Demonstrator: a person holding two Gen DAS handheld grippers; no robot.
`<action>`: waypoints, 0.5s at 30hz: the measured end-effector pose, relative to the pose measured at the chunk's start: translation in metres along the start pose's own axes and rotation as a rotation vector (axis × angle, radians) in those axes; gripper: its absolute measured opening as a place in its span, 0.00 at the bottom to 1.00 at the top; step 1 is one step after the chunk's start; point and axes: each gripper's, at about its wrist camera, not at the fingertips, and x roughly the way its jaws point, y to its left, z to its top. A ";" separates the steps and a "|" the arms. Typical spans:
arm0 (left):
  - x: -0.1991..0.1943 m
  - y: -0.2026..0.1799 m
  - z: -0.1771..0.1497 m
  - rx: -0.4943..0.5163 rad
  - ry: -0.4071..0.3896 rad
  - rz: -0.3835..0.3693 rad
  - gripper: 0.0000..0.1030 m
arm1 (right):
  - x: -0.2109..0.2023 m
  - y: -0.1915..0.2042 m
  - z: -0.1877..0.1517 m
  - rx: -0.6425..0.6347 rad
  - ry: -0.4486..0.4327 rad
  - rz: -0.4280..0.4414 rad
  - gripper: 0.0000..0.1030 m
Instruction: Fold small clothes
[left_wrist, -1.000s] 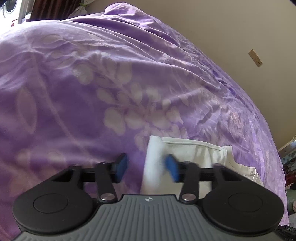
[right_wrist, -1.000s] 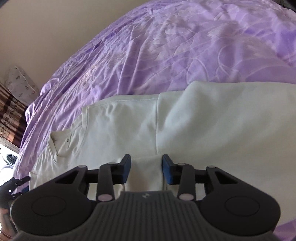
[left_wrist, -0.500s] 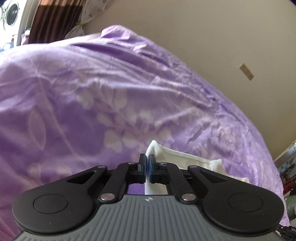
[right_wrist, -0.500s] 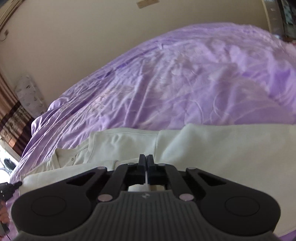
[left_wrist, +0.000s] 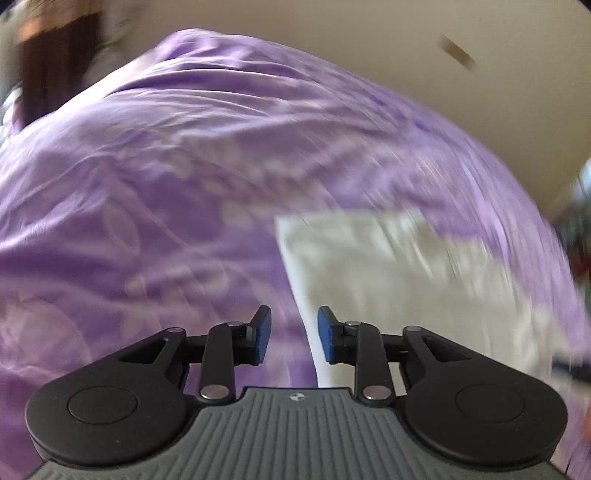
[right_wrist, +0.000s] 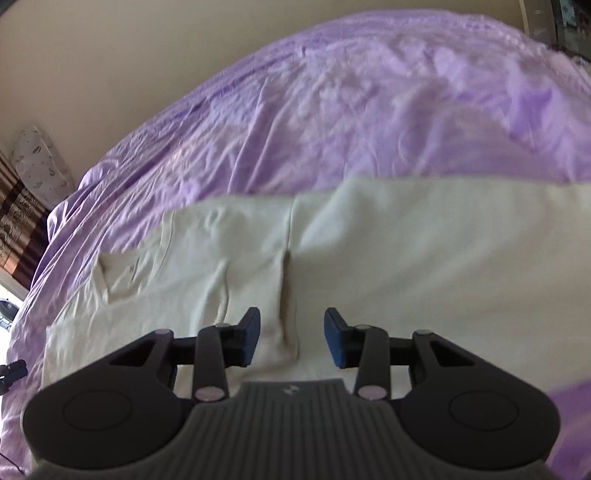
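Observation:
A cream white garment (right_wrist: 369, 258) lies flat on the purple bedspread (right_wrist: 369, 110), its sleeve folded across the body and the collar at the left. My right gripper (right_wrist: 291, 339) is open and empty, just above the folded sleeve's near end. In the left wrist view, which is blurred, the same garment (left_wrist: 388, 277) lies to the right, with its left edge running between the jaws. My left gripper (left_wrist: 293, 334) is open and empty over that edge.
The purple floral bedspread (left_wrist: 184, 166) fills both views. A beige wall (right_wrist: 129, 55) runs behind the bed. A patterned pillow (right_wrist: 38, 166) and a brown curtain (right_wrist: 14, 221) stand at the far left. Furniture edges show at the far right (right_wrist: 554, 22).
Both grippers were shut on the garment half a second ago and are now open and empty. The folded part now lies flat on the garment. The left view has swung.

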 end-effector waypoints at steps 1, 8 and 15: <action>-0.006 -0.007 -0.006 0.054 0.012 0.000 0.41 | -0.001 0.000 -0.005 0.011 0.013 0.005 0.35; -0.028 -0.051 -0.057 0.401 0.077 0.007 0.60 | -0.010 0.002 -0.024 0.048 0.047 0.036 0.36; 0.000 -0.083 -0.102 0.659 0.081 0.154 0.61 | -0.009 -0.001 -0.028 0.133 0.065 0.072 0.38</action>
